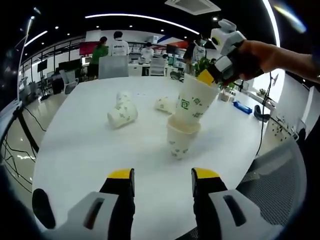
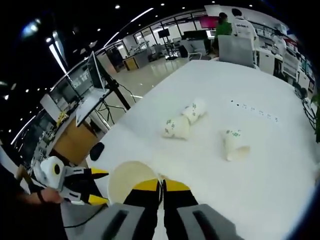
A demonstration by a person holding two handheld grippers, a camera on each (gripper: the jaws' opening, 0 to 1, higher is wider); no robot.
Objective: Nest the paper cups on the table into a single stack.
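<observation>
Yellow-tipped jaws of the left gripper (image 1: 162, 181) rise from the bottom of the left gripper view, standing wide apart with nothing between them above the white surface (image 1: 80, 145). Just beyond them an upright paper cup (image 1: 179, 141) stands on the surface, and a second cup (image 1: 193, 102) sits tilted with its base inside the upright one's mouth. The right gripper (image 1: 214, 75) comes in from the upper right, held by a hand (image 1: 260, 57), and grips the tilted cup at its rim. Further back to the left, two cups (image 1: 122, 111) lie on their sides close together, and another cup (image 1: 165, 104) lies on its side behind the stacked pair. People stand in the office background.

Right gripper view: the right gripper (image 2: 162, 186) has its jaws nearly closed, pinched on the rim of the held cup (image 2: 127, 181), whose open mouth faces the camera. To the lower left the left gripper (image 2: 97, 186) shows, jaws apart. Out on the surface (image 2: 280, 165), two cups (image 2: 184, 120) lie on their sides touching or nearly so, and a single cup (image 2: 234, 144) lies on its side well apart to their right.
</observation>
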